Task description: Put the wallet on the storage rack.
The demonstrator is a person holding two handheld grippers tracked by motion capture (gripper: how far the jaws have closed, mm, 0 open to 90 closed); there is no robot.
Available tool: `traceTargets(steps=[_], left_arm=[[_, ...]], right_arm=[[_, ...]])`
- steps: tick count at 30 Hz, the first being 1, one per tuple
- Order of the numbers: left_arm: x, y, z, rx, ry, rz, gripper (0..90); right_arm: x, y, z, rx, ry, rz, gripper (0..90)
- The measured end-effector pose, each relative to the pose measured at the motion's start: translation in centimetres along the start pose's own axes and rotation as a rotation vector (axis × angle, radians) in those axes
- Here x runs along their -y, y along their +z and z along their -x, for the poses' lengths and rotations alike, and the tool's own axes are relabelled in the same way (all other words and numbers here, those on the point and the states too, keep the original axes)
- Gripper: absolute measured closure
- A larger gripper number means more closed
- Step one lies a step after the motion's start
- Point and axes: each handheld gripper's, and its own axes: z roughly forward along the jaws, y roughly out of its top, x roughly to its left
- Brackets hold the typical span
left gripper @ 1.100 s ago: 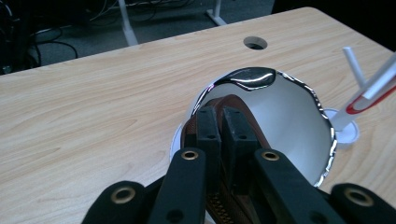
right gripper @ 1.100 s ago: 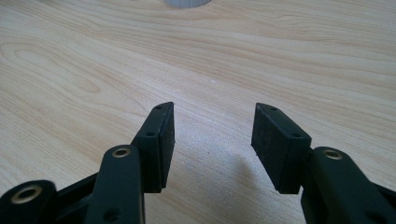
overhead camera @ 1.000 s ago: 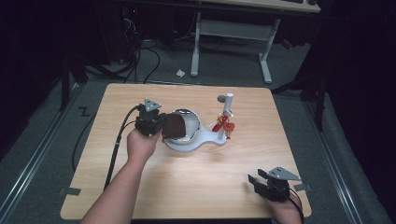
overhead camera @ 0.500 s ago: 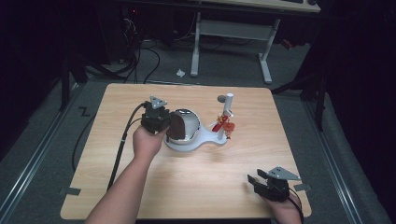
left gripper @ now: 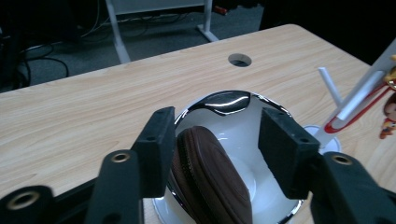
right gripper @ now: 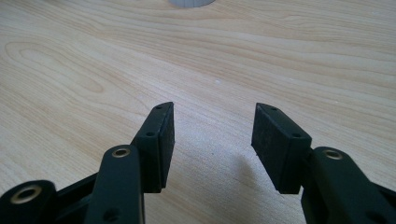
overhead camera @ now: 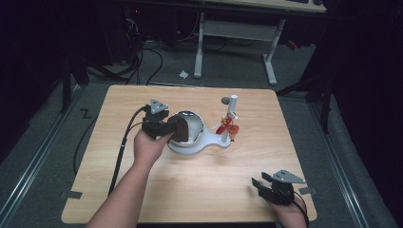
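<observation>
Jaws of left gripper (overhead camera: pixel 175 129) just opened around brown disc (left gripper: pixel 210 177) in bowl (left gripper: pixel 243 109).

Ribbed brown disc (left gripper: pixel 212 179) in shiny chrome bowl (left gripper: pixel 229 105).

On the table (overhead camera: pixel 142 199) rn: 1 shiny bowl (overhead camera: pixel 192 124), 1 brown disc (left gripper: pixel 210 182), 1 white stand (overhead camera: pixel 230 111), 1 red charm (overhead camera: pixel 231 127), 2 hand-held grippers — left (overhead camera: pixel 175 129), right (overhead camera: pixel 256 183).

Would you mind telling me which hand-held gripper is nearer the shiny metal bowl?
Left. The left hand-held gripper is at the metal bowl, its jaws just opened around the brown disc inside. The right hand-held gripper rests apart, near the table's front corner.
</observation>
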Motion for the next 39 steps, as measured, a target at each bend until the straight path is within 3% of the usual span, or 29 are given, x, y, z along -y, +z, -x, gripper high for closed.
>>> traceTargets(steps=[4, 15, 21, 27, 32, 36, 39], left_arm=[[0.4, -0.7, -0.3, -0.006, -0.007, 0.014, 41.3], [2.1, -2.9, -1.1, 0.036, -0.029, 0.034, 37.2], [3.8, -4.9, -1.6, 0.049, -0.035, 0.052, 36.6], [7.2, -6.8, -2.4, 0.054, -0.04, 0.035, 35.3], [11.3, -7.6, -3.0, 0.061, -0.043, 0.009, 34.5], [14.9, -7.1, -3.5, 0.056, -0.064, -0.064, 34.1], [16.5, -7.3, -3.5, 0.052, -0.054, -0.095, 33.8]], right_arm=[[0.1, 0.0, 0.0, 0.001, -0.004, -0.004, 49.4], [-0.2, 0.3, 0.2, 0.009, 0.01, 0.008, 49.5], [-0.4, 1.0, 0.1, 0.007, 0.017, 0.0, 49.5], [-0.7, 1.6, -0.1, -0.01, 0.002, -0.009, 49.4], [-0.6, 1.9, -0.2, -0.016, -0.012, -0.02, 49.4], [-0.6, 1.9, -0.2, -0.017, -0.007, -0.018, 49.0], [-0.6, 1.9, -0.4, -0.025, -0.016, -0.009, 48.8]])
